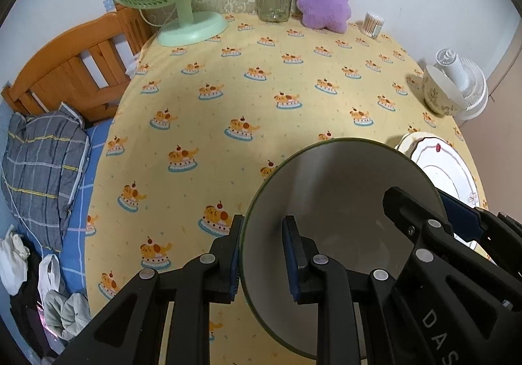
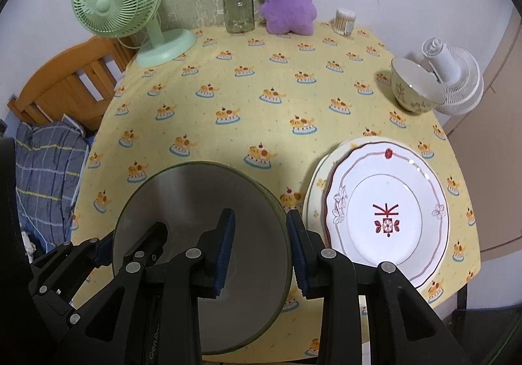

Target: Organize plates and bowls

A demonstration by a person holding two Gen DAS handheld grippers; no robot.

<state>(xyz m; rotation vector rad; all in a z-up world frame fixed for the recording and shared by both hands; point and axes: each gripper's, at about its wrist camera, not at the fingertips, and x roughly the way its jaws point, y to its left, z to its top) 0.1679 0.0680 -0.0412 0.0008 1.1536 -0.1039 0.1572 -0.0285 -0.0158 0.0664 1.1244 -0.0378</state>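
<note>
Left wrist view: left tongs (image 1: 262, 255) clamped on the rim of the grey bowl (image 1: 339, 201), held above the counter (image 1: 228, 87).

Right wrist view: right tongs (image 2: 261, 249) clamped on the opposite rim. Stacked plates (image 2: 385, 205) alongside; floral bowl (image 2: 411, 87) apart, seemingly unsorted.

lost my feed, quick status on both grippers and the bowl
Left gripper and right gripper each clamped on the big bowl's rim, opposite sides. Stacked plates right beside it. Small bowl farther back, apart.
</note>
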